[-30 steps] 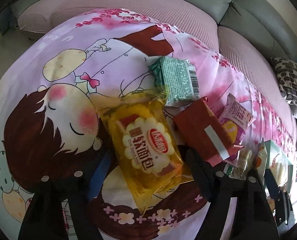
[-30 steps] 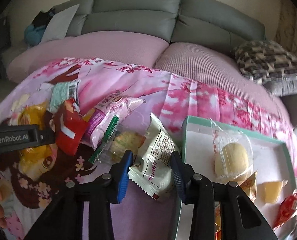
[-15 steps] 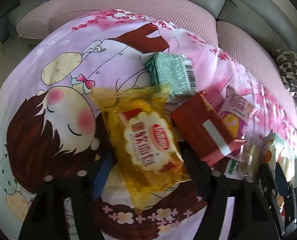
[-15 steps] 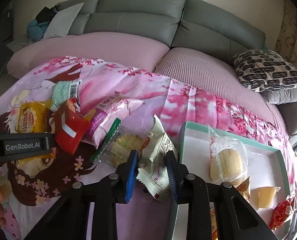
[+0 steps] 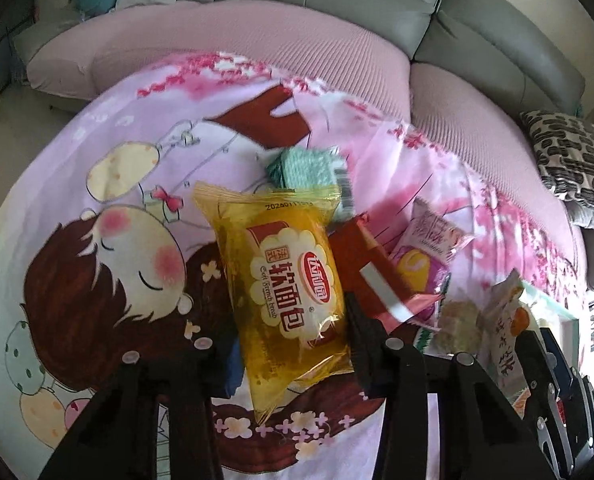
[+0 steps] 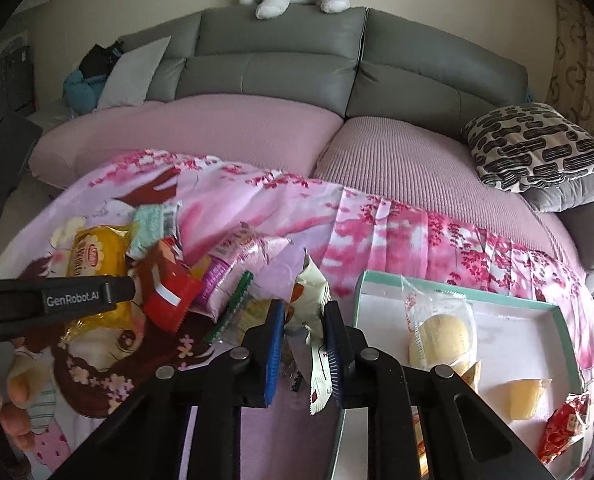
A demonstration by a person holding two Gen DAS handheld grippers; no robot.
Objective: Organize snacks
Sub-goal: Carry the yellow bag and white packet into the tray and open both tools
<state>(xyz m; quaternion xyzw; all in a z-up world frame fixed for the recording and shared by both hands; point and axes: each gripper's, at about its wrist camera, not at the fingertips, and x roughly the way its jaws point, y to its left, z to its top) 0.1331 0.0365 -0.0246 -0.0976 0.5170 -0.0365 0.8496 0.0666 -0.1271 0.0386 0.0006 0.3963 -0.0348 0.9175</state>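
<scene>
- Left gripper [image 5: 293,344] clamped on yellow bread pack [image 5: 287,292], lifted just above cartoon sheet [image 5: 97,208].
- Right gripper [image 6: 303,344] clamped on white snack pack [image 6: 311,312], just left of teal tray [image 6: 569,344].
- Other snacks piled btw them.

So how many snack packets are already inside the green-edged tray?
4 show: a clear-wrapped round bun at the tray's middle, a small yellow packet below it, a pale yellow one and a red one towards the right. The gripper may hide more.
</scene>
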